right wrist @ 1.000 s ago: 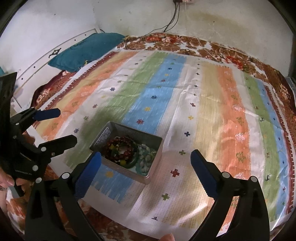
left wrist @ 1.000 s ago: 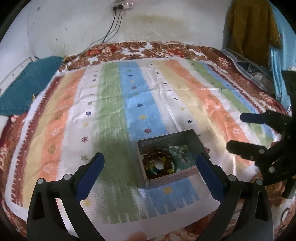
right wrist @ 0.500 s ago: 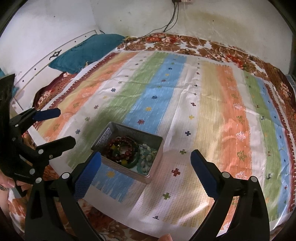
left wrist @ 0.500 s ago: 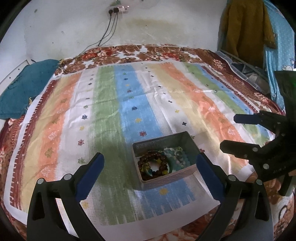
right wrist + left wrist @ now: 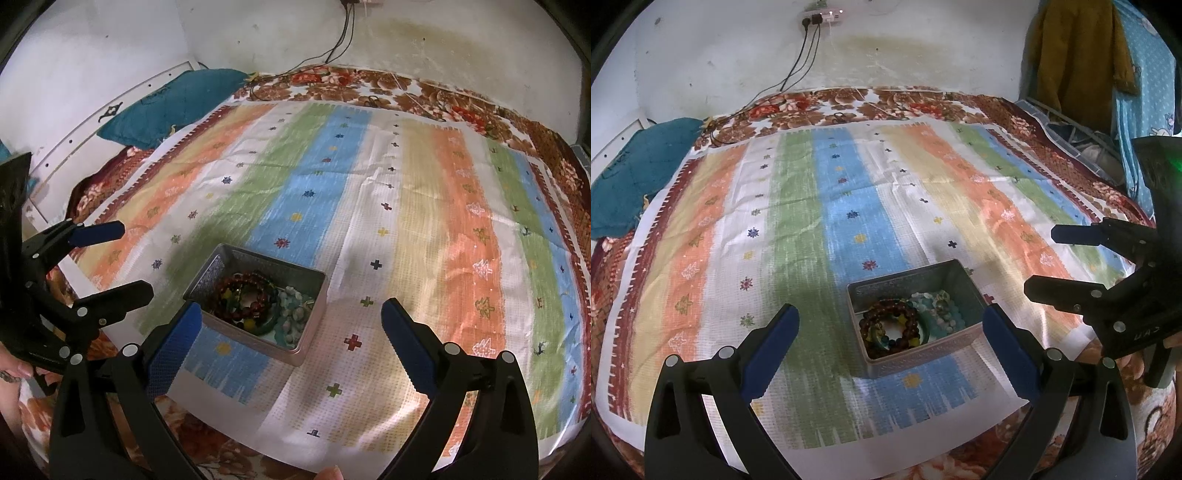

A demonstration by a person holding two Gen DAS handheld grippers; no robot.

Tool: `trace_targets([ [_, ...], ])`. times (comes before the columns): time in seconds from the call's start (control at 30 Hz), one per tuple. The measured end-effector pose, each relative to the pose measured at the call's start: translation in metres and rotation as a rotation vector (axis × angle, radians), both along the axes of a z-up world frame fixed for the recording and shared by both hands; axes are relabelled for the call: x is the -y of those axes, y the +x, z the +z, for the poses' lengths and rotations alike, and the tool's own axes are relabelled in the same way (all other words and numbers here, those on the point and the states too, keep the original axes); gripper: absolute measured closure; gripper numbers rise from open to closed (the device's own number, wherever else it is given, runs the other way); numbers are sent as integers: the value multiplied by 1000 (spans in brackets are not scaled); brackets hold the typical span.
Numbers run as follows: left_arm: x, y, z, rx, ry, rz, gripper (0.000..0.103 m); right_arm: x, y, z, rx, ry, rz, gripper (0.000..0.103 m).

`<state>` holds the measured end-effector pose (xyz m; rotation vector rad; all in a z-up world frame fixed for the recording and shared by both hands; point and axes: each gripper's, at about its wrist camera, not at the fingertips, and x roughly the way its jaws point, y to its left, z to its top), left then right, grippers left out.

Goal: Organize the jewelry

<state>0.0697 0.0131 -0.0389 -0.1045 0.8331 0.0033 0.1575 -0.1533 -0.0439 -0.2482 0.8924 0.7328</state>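
I held both jaws wide open, empty, above tin (image 5: 916,317). Risk: bracelets (image 5: 891,326) tangled, 1 grab lifting 2; light tin sliding on bedspread (image 5: 812,221).

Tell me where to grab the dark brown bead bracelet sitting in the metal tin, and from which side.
Come straight down from above: the tin's walls block any sideways approach. The brown bead bracelet lies flat as a ring, so I would pinch its bead band across the rim, one jaw in the open centre, on the side away from the pale green beads crowding the other half.
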Motion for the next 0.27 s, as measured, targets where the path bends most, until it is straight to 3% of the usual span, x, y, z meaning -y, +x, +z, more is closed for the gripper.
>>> trace_targets([
  [0.27,-1,2,-5,-28,-8,9,6,-3,-2,-2,-4,-15,5,4],
])
